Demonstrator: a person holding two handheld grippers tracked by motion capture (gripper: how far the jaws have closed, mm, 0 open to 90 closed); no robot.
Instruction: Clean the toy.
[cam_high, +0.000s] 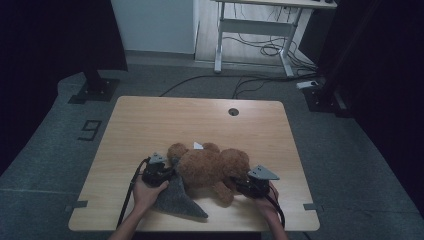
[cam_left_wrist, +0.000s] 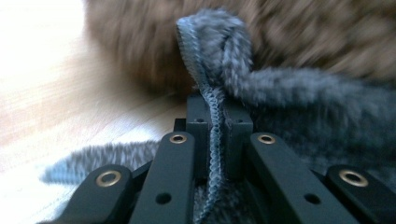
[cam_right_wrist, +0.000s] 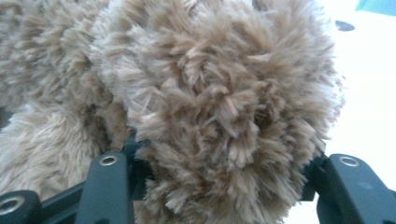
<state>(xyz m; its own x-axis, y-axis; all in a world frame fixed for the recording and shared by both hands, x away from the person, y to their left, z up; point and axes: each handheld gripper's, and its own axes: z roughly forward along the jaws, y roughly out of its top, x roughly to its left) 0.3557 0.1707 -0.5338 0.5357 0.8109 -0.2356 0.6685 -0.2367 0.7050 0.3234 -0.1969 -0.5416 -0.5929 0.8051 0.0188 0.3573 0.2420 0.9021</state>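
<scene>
A: Currently, where is the plush bear (cam_high: 210, 167) positioned?

B: It lies on its side on the wooden bench (cam_high: 150, 125), in the near half, closer to the person's edge than to the far edge. A grey cloth (cam_high: 177, 197) lies against the bear's left side and tapers to a point toward the near bench edge.

A: State of the left gripper (cam_high: 161, 172)?

B: Its jaws are pressed together on the stitched hem of the grey cloth (cam_left_wrist: 215, 135). In the left gripper view the hem runs upright between the jaws and folds over just in front of the bear's fur (cam_left_wrist: 299, 32). The left hand (cam_high: 145, 192) holds the gripper just left of the bear.

A: State of the right gripper (cam_high: 247, 182)?

B: Its jaws stand wide apart, one on each side of a rounded, fluffy part of the bear (cam_right_wrist: 219, 107). Whether they press the fur cannot be determined. The right hand (cam_high: 267, 202) sits near the bench's near edge.

A: Open room?

B: Beyond the bear, the bench surface is bare up to the round cable hole (cam_high: 233, 111) near the far edge. Bare strips also remain left and right of the bear.
</scene>
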